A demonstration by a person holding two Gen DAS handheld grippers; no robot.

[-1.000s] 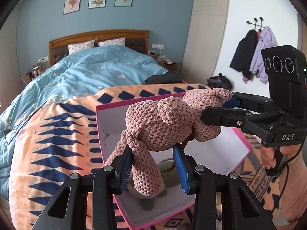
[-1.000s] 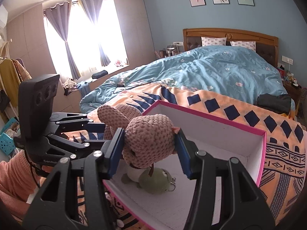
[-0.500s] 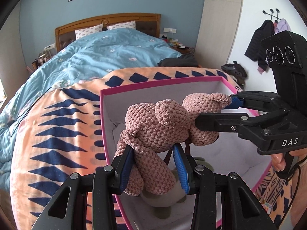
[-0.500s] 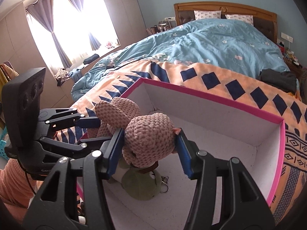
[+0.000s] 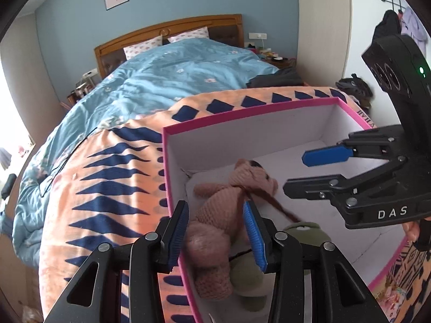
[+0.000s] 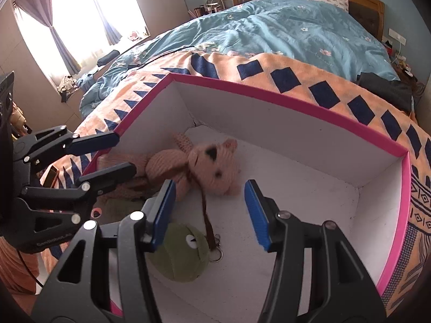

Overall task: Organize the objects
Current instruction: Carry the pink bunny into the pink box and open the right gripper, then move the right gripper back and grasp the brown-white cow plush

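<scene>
A pink knitted plush toy [image 5: 229, 210] lies on the floor of a white box with a pink rim [image 5: 242, 115], near its left wall. It also shows in the right wrist view [image 6: 194, 167]. A green plush toy [image 6: 180, 255] lies beside it in the box [image 6: 296, 99]. My left gripper [image 5: 215, 237] is open above the pink toy's body, not gripping it. My right gripper [image 6: 210, 215] is open above the box floor, just in front of the pink toy's head. Each gripper shows in the other's view, the right [image 5: 304, 172] and the left [image 6: 118, 153].
The box sits on an orange and navy patterned blanket [image 5: 107, 188] on a bed with a blue duvet [image 5: 175, 80]. A wooden headboard and pillows are at the far end. Coats hang on the right wall [image 5: 390, 27]. A window with curtains [image 6: 80, 27] is at left.
Both grippers held the pink toy above the box, lowered it in and opened. The toy now lies loose on the box floor beside the green toy.
</scene>
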